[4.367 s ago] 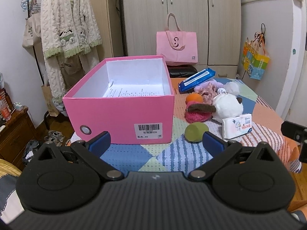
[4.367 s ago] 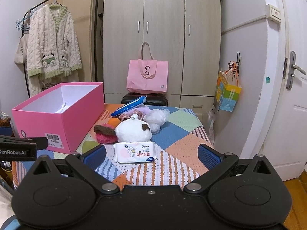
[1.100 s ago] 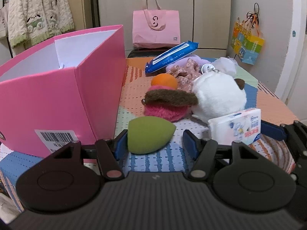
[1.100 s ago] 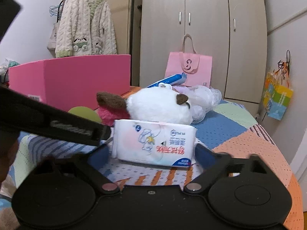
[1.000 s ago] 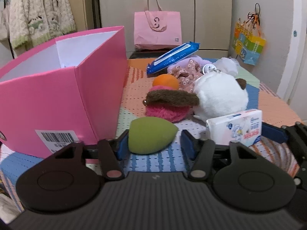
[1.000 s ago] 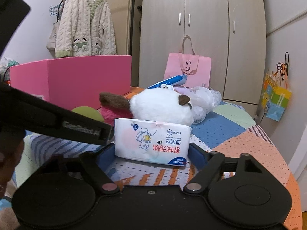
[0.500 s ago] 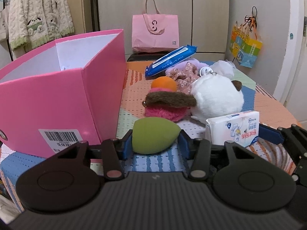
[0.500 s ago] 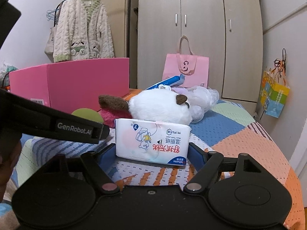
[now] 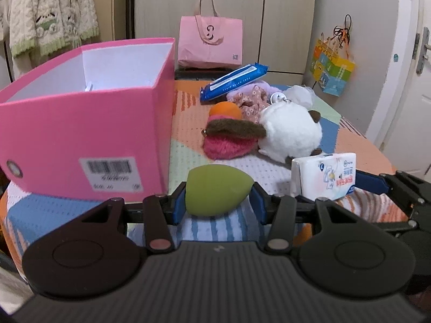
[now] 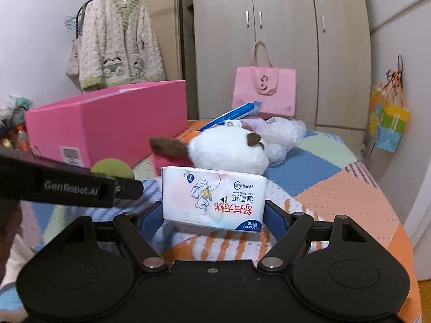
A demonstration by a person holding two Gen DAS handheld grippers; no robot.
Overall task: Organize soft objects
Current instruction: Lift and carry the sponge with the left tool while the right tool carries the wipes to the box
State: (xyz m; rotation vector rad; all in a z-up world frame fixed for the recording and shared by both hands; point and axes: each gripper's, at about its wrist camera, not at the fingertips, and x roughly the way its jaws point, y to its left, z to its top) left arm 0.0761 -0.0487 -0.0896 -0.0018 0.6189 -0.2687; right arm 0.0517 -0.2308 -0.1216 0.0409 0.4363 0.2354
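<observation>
Soft things on the bench (image 9: 188, 145) are the job, and two of them are now in grasp. The left hand-held gripper (image 9: 218, 200) is clenched on a green egg-shaped sponge (image 9: 216, 191), its blue pads touching both flanks near the front edge of the bench. The right hand-held gripper (image 10: 214, 216) is clamped across the ends of a white tissue pack (image 10: 214, 197), which stands upright between the pads, its print upside down to the camera.

Just left of the sponge sits the open pink box (image 9: 89, 137), the likely destination. Its inner walls are white; a scrap of paper shows low inside, but the floor is mostly hidden by the near wall, so what it already holds cannot be told.

Further out, right of the box, lies the rest of the pile: a pink-and-brown fuzzy piece (image 9: 230, 140), a white plush toy (image 9: 291, 134) touching it, an orange ball (image 9: 225, 110), a floral fabric item (image 9: 253, 99), a pale mesh puff (image 10: 282, 132) and a blue wipes packet (image 9: 234, 79) propped on top at the far end.

By my reading the task is barely begun: two items are gripped, neither is yet in the box, and about six wait.

Whether either gripped item has left the cloth is hard to judge from these angles.
</observation>
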